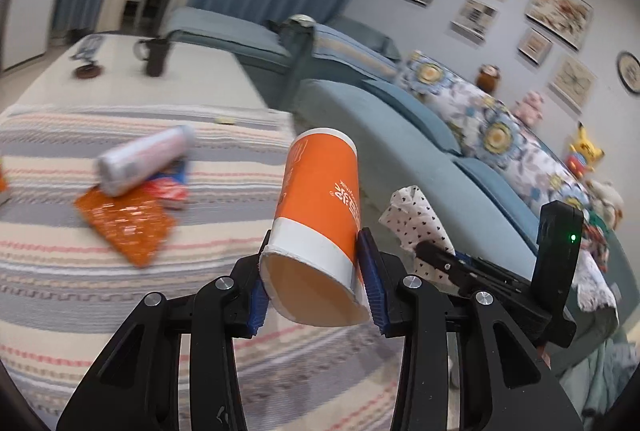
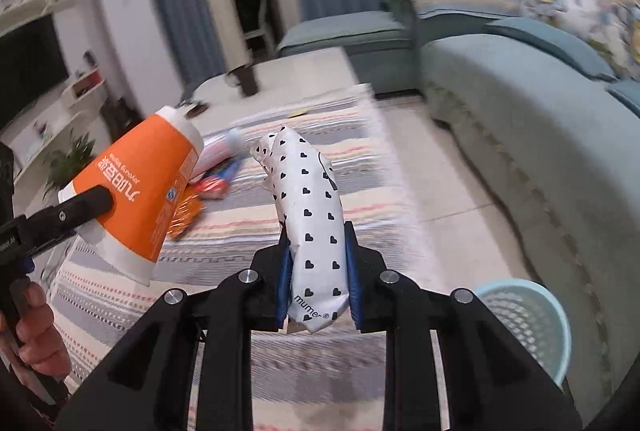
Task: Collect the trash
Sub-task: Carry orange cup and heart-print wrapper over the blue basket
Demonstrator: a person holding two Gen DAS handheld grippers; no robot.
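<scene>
Left wrist view first: the left gripper (image 1: 316,287) is clamped on an orange paper cup (image 1: 320,199), blue pads squeezing the white band near the rim, open mouth facing back at the camera and the base pointing away over the striped tablecloth (image 1: 60,271). The cup is up off the table, tilted. Behind it on the cloth sit more bits of trash: a crinkly orange snack wrapper (image 1: 124,223), a red and blue packet (image 1: 170,187) and a silvery can (image 1: 144,159) lying on its side on top of them, all a bit blurred. Off to the right in the same view the right gripper (image 1: 430,249) pokes in, pinching a white heart-print tissue pack (image 1: 416,219).

Right wrist view confirms it: the right gripper (image 2: 316,271) has its jaws closed tight on the tissue pack (image 2: 308,215), which stands up between the pads with its crumpled top leaning left. It's held in the air above the tablecloth (image 2: 224,223). A light blue mesh wastebasket (image 2: 528,323) sits on the floor at lower right, just beside the teal sofa (image 2: 520,119). On the left, the cup (image 2: 140,191) shows again in the other gripper's black finger (image 2: 84,209), with a hand (image 2: 34,331) on the handle below.
</scene>
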